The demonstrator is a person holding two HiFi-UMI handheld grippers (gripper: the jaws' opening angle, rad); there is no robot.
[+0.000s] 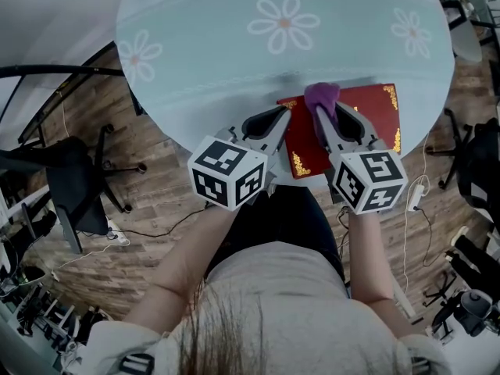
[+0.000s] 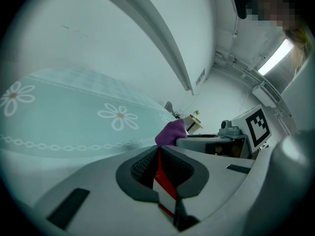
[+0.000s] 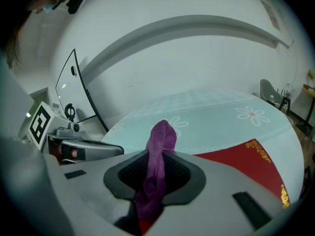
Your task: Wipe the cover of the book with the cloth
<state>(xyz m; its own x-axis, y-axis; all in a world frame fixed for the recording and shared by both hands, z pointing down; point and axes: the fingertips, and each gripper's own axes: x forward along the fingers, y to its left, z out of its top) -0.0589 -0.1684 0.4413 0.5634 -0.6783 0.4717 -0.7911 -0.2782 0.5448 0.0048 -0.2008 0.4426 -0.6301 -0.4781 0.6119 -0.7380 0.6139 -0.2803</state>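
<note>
A red book (image 1: 363,119) with gold corner ornaments lies near the front edge of the round table (image 1: 234,61). My left gripper (image 1: 283,117) is shut on the book's left edge; the red cover and white pages (image 2: 162,183) show between its jaws. A purple cloth (image 1: 322,98) is bunched in my right gripper (image 1: 330,119), which is shut on it over the book's left half. In the right gripper view the cloth (image 3: 158,166) stands up between the jaws, with the book (image 3: 246,163) spreading to the right. The cloth (image 2: 171,132) also shows in the left gripper view.
The table carries a pale teal cloth printed with white daisies (image 1: 283,23). Office chairs (image 1: 78,182) stand on the wooden floor at the left, another chair (image 1: 476,158) and a power strip (image 1: 414,198) at the right. The person's lap is right below the grippers.
</note>
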